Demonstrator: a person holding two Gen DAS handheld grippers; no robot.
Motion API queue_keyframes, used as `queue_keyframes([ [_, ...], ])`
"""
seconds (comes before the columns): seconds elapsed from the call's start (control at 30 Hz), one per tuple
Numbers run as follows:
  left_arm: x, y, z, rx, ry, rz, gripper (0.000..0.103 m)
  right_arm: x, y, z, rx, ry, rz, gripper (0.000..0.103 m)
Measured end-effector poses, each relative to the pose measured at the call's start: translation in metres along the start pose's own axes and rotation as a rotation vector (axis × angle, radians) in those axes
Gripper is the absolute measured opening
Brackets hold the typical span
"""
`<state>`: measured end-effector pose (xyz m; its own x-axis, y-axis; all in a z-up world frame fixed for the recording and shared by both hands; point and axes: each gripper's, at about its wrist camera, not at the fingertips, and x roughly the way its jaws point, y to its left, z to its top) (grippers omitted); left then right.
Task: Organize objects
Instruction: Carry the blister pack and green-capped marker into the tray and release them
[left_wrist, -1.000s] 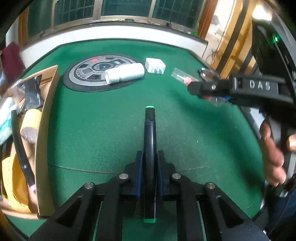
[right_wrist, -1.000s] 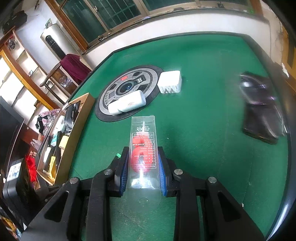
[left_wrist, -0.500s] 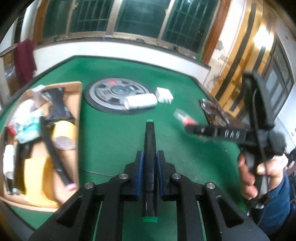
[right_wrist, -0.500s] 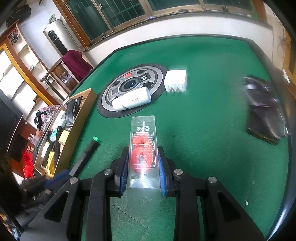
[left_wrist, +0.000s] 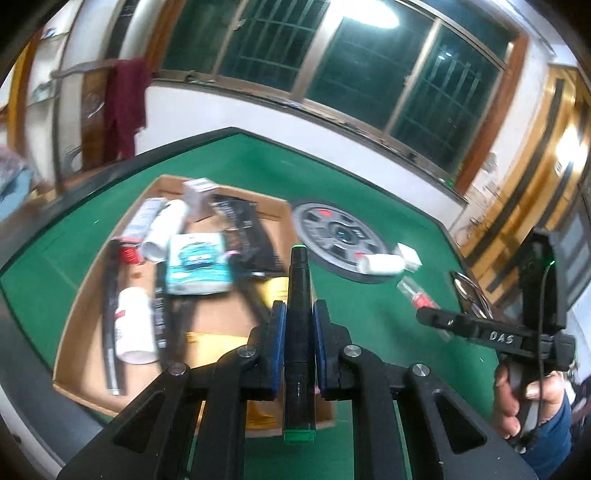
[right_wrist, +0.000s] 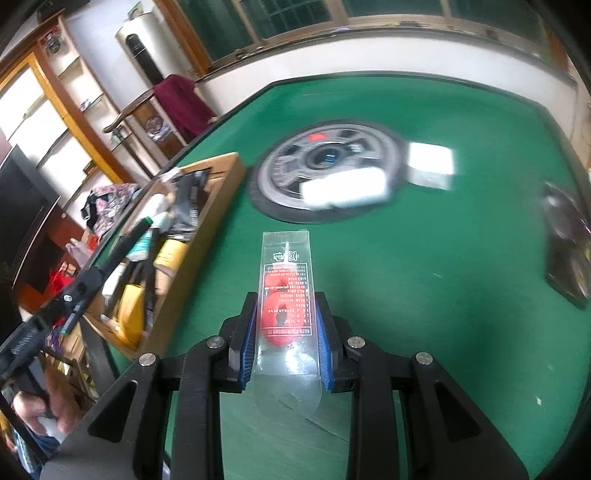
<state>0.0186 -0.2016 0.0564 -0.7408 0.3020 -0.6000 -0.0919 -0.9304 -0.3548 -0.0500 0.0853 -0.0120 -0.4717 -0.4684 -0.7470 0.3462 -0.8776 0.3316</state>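
Over the cardboard box (left_wrist: 92, 321) at the left end of the green table (left_wrist: 376, 325), the left gripper (left_wrist: 299, 332) is clamped tight on a black marker with green ends (left_wrist: 300, 314), tip pointing out across the box's near right corner. So that one looks about ready to drop in.

The box is already pretty full: a white bottle (left_wrist: 135, 328), a teal packet (left_wrist: 197, 264), a black pouch (left_wrist: 243, 229), a couple of tubes and a long black stick all piled inside. I'd say the job is well past halfway.

The right gripper (right_wrist: 286, 325) is out to the right of the box, over bare felt, closed on a clear blister pack with something red inside (right_wrist: 286, 295). It hasn't reached the box yet.

Still lying loose to the right of the box: a white cylinder (right_wrist: 347, 190) resting on the round grey disc (right_wrist: 295, 162), a white charger block (right_wrist: 430, 164) just beyond the disc, and a dark glasses-looking thing (right_wrist: 569, 243) at the far right edge, too blurred to be sure what it is.

What could get awkward: the box is crowded, so the marker probably needs to go into the barer cardboard patch near the front. Both grippers also look headed to the same box, so they might crowd each other.
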Motion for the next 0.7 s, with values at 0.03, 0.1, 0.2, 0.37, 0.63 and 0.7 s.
queue_keyframes([
  [0.03,0.002,0.005,-0.001,-0.002,0.000,0.010,0.012,0.003,0.010,0.006,-0.017,0.000,0.004,0.025],
  [0.1,0.004,0.012,-0.004,-0.007,-0.009,0.036,0.012,0.010,0.028,0.016,-0.042,-0.003,0.014,0.025],
  [0.2,0.009,0.024,-0.005,-0.033,-0.010,0.049,0.012,0.025,0.061,0.035,-0.085,0.004,0.041,0.025],
  [0.37,0.016,0.036,-0.007,-0.045,-0.009,0.066,0.012,0.070,0.108,0.061,-0.126,0.069,0.065,0.025],
  [0.63,0.025,0.047,-0.009,-0.081,0.007,0.063,0.012,0.136,0.150,0.084,-0.189,0.140,0.022,0.025],
  [0.7,0.026,0.048,-0.010,-0.084,0.012,0.067,0.012,0.145,0.157,0.086,-0.197,0.152,0.003,0.025],
])
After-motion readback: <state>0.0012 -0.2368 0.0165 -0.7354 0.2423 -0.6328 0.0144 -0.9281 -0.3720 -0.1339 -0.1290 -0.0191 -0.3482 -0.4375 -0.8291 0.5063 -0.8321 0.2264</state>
